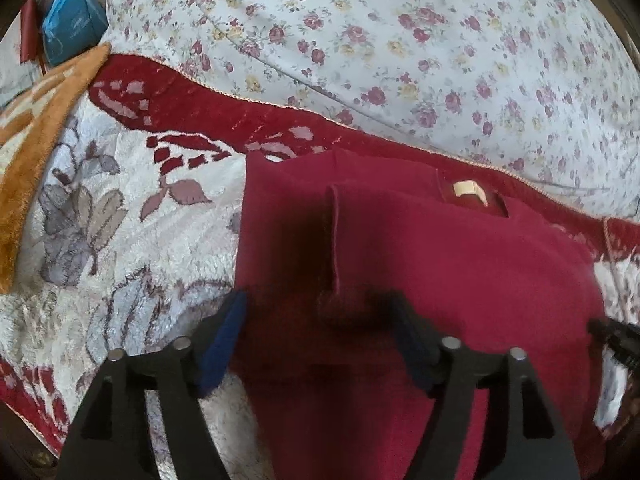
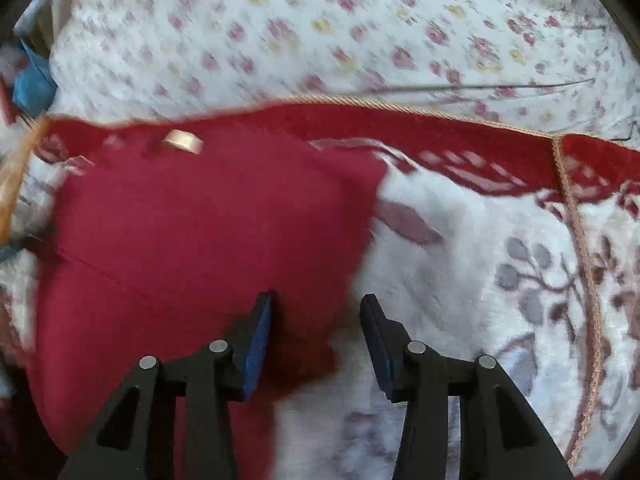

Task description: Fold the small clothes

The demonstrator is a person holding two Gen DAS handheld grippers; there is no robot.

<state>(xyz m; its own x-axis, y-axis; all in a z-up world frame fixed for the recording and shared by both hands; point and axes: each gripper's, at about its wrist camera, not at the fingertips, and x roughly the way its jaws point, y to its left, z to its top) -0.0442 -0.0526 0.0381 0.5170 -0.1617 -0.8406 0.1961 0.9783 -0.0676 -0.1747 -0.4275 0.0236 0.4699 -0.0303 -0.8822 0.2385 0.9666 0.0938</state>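
Lying flat on the white leaf-patterned blanket (image 1: 132,240), the dark red garment (image 1: 460,264) has its tan neck label (image 1: 466,190) at the far edge. Left tongs (image 1: 320,320) gape wide, empty, above the garment's near-left part; bare blanket spreads left of its left edge. Right tongs (image 2: 316,320) stand open astride the garment's right edge, with open blanket to its right

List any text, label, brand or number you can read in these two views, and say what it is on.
Nothing here is legible.
Blue bag: faint pale print, too small to read.
Cream neck tag on the red garment: no lettering can be made out; in the right wrist view it is motion-blurred.
Floral sheet and plush blanket: patterns only, no writing.
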